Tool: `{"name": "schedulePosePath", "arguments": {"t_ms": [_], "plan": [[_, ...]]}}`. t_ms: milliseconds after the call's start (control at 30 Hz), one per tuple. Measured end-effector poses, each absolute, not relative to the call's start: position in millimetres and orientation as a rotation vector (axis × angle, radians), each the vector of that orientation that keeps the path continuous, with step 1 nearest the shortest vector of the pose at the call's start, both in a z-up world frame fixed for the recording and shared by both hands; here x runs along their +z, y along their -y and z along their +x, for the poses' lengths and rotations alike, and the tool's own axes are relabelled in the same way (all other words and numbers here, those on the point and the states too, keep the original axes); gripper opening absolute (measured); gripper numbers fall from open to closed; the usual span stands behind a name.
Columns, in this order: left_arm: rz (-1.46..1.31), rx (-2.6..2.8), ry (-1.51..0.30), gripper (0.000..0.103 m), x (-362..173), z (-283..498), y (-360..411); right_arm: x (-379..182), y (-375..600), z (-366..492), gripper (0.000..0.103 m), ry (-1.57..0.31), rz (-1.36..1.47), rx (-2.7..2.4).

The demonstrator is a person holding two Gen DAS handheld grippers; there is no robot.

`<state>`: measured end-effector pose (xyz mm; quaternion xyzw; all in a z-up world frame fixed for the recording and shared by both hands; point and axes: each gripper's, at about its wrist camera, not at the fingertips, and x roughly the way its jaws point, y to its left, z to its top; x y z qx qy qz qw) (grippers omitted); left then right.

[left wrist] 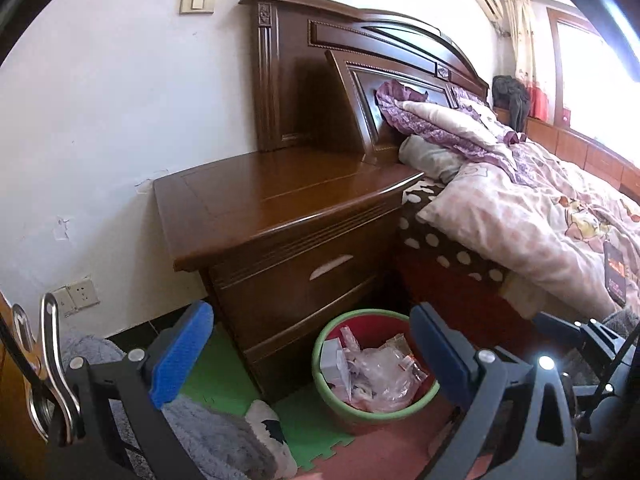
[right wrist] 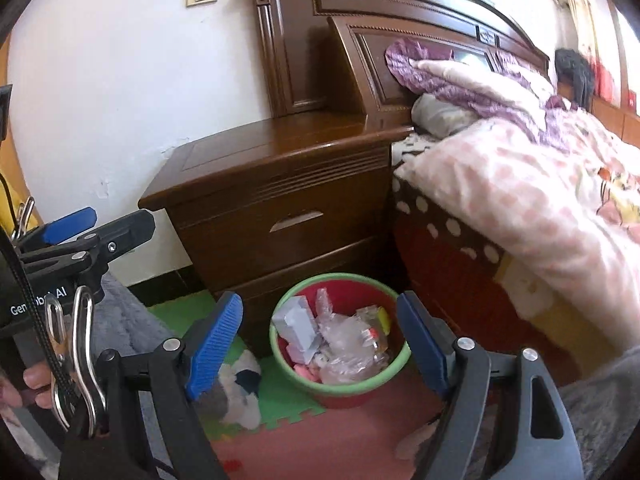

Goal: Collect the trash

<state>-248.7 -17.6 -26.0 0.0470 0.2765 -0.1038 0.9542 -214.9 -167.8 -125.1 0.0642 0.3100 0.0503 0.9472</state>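
1. The round red plastic waste bin with a pale green rim stood on the floor against the lower front corner of the dark brown wooden nightstand, just beside the bed with the pink patterned quilt. A sideways knock could have wedged it against either piece of furniture or tipped it.
2. The right gripper had its blue-padded jaws spread wide with nothing between them; in its view the bin showed between the fingers. The jaws looked about as wide as the rim, so a grip across the whole bin would probably have slipped; a wall pinch seemed safer.
3. The left gripper was likewise apart and empty, with the bin framed between its fingers.
4. The two grippers were close together, so they could have collided over the bin.
5. The crumpled clear plastic wrappers and a grey-white small box filled the bin nearly to the rim; light scraps could have spilled onto the green and red foam floor mats if it tilted.
6. A soft grey-and-white slipper lay near the bin and might have caught a descending finger.
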Motion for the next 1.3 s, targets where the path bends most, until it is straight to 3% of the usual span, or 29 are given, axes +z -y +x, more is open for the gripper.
{"name": "schedulePosePath", "arguments": {"t_ms": [1300], "plan": [[0.083, -0.226, -0.592, 0.101, -37.3, -242.2, 30.0, -141.1, 176.4, -208.6, 0.084, -0.685, 0.176, 0.068]]}}
